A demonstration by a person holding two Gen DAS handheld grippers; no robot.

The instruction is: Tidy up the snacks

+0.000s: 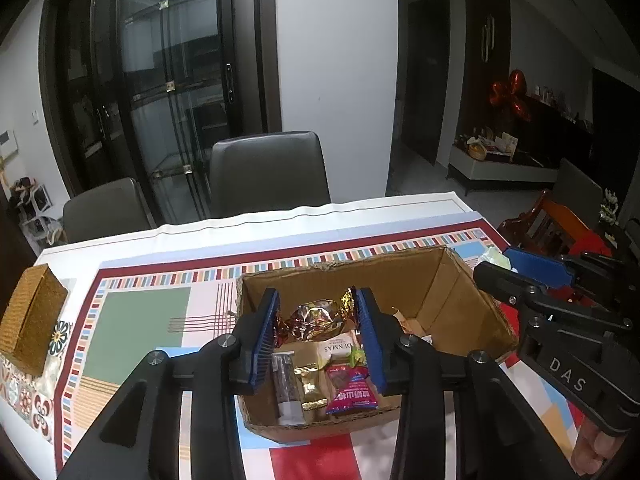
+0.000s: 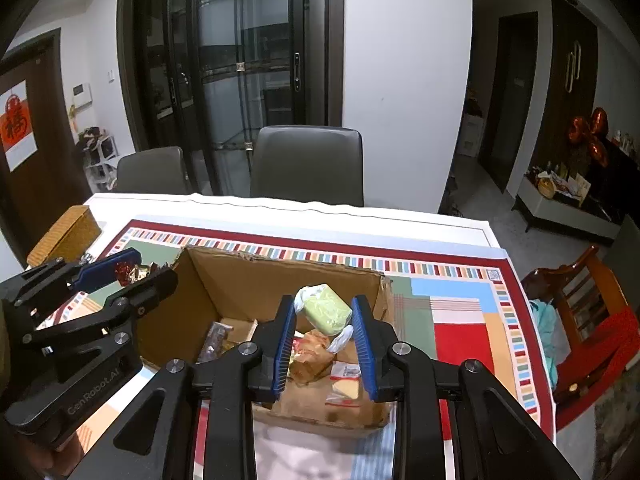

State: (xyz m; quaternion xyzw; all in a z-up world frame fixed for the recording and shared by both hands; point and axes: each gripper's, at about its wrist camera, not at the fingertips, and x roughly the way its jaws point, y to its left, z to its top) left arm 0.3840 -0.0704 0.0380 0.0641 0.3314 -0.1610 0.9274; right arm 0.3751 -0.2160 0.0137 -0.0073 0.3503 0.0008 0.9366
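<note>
A: Item one. Left gripper (image 1: 316, 316), fingers closed narrow on gold-and-red foil candy (image 1: 316, 318). Long axis crosswise, from pad to pad, twisted ends bunched at the blue pads. Jaws just eased wider; candy between them, pads at its ends.

B: Position?

A: Hanging over the near-left part of the cardboard box (image 1: 360, 266), above wrapped snacks (image 1: 320, 376) on the box floor. Straight drop below the fingers, judged.

B: Item two?

A: Right gripper (image 2: 325, 314), fingers narrow, clamped on pale green wrapped sweet (image 2: 326, 308). Long axis tilted, white twisted ends poking up-left and down-right. Held over the near-right part of the same box, above packets (image 2: 344, 380).

B: Box location?

A: Middle of the table (image 2: 460, 232), on a patterned cloth; woven gold box (image 1: 30, 316) toward the left edge, well apart.

B: Nearer hand?

A: Equal; each already above its own side.

B: Unclear?

A: Box floor under both sets of fingers partly masked. Near box wall cut off by the gripper bodies. Small print on packets mostly unreadable. Contact of left pads on foil hard to confirm.
</note>
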